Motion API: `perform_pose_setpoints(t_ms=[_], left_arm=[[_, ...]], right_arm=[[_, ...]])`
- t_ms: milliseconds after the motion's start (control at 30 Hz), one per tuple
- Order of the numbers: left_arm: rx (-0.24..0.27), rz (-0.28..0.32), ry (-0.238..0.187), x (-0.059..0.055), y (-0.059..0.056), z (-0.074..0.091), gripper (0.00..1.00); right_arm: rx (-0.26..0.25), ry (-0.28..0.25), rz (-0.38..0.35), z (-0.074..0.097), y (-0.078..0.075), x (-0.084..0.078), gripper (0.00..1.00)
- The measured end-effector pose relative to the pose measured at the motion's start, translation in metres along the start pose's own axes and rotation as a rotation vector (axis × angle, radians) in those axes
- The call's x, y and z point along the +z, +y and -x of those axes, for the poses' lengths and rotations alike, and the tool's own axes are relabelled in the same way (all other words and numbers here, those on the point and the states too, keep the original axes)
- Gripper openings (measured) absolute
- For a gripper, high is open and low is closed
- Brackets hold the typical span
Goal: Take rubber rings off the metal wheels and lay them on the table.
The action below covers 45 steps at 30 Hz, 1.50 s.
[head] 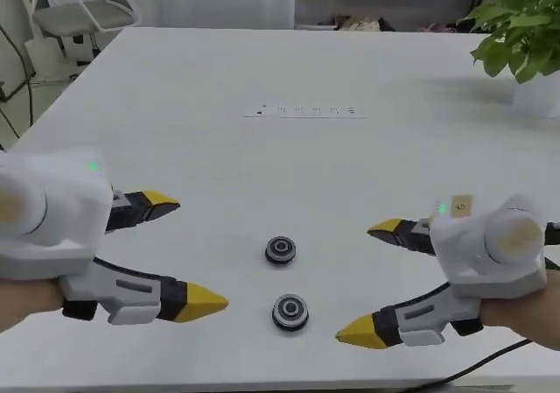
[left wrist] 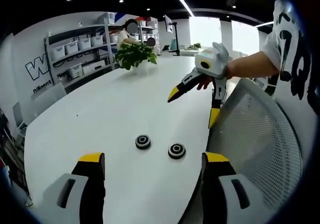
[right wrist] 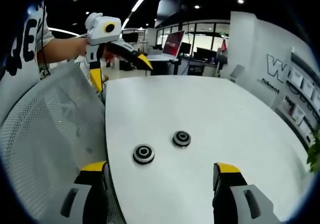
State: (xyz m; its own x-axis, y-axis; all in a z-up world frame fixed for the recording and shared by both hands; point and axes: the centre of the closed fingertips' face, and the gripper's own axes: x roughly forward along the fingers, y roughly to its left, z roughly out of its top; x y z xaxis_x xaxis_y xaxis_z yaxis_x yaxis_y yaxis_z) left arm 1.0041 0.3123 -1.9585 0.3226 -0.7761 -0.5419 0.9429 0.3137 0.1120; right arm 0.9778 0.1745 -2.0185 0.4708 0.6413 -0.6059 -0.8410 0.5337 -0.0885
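Head view first: the left gripper is held over the white surface with its yellow-tipped jaws spread wide and nothing caught between them. Same story for the right gripper, jaws wide apart, nothing gripped, pointed inward toward the left one. Between the two grippers, two metal wheels are sat flat on the surface, clear of every jaw tip. The far wheel is found roughly level with the far jaws. The near wheel is placed just beside it, closer to the near jaws and the surface's edge. A dark rubber ring can be seen around each hub. Further out beyond the grippers, a row of sockets is set into the surface, and a leafy plant is parked well past the right gripper.
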Motion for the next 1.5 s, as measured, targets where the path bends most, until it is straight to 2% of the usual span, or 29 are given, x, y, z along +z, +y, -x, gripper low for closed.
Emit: perform_pose_setpoints(t_ms=[67, 100, 200, 467, 833, 1233, 1333, 1500], left_arm=[[-0.017, -0.004, -0.003, 0.001, -0.002, -0.002, 0.78], [-0.042, 0.024, -0.023, 0.004, -0.005, -0.005, 0.78], [-0.061, 0.050, -0.037, 0.005, -0.004, -0.009, 0.77], [-0.094, 0.018, 0.015, -0.005, -0.006, -0.025, 0.73], [-0.134, -0.022, 0.055, -0.012, -0.011, -0.041, 0.69], [-0.179, -0.044, 0.095, -0.022, -0.020, -0.059, 0.65], [-0.194, -0.059, 0.106, -0.025, -0.023, -0.064, 0.63], [-0.223, -0.056, 0.112, -0.026, -0.028, -0.072, 0.60]], right_arm=[[0.005, 0.005, 0.003, -0.002, 0.000, -0.002, 0.85], [0.010, 0.006, 0.008, -0.003, 0.001, -0.002, 0.85], [0.020, 0.004, 0.019, -0.006, 0.001, -0.003, 0.81], [0.044, 0.013, 0.031, -0.015, 0.001, -0.008, 0.75], [0.085, 0.022, 0.057, -0.028, 0.004, -0.013, 0.68], [0.115, 0.020, 0.009, -0.037, 0.006, -0.021, 0.61], [0.129, -0.001, -0.011, -0.038, 0.009, -0.017, 0.60], [0.145, 0.011, 0.006, -0.043, 0.013, -0.018, 0.59]])
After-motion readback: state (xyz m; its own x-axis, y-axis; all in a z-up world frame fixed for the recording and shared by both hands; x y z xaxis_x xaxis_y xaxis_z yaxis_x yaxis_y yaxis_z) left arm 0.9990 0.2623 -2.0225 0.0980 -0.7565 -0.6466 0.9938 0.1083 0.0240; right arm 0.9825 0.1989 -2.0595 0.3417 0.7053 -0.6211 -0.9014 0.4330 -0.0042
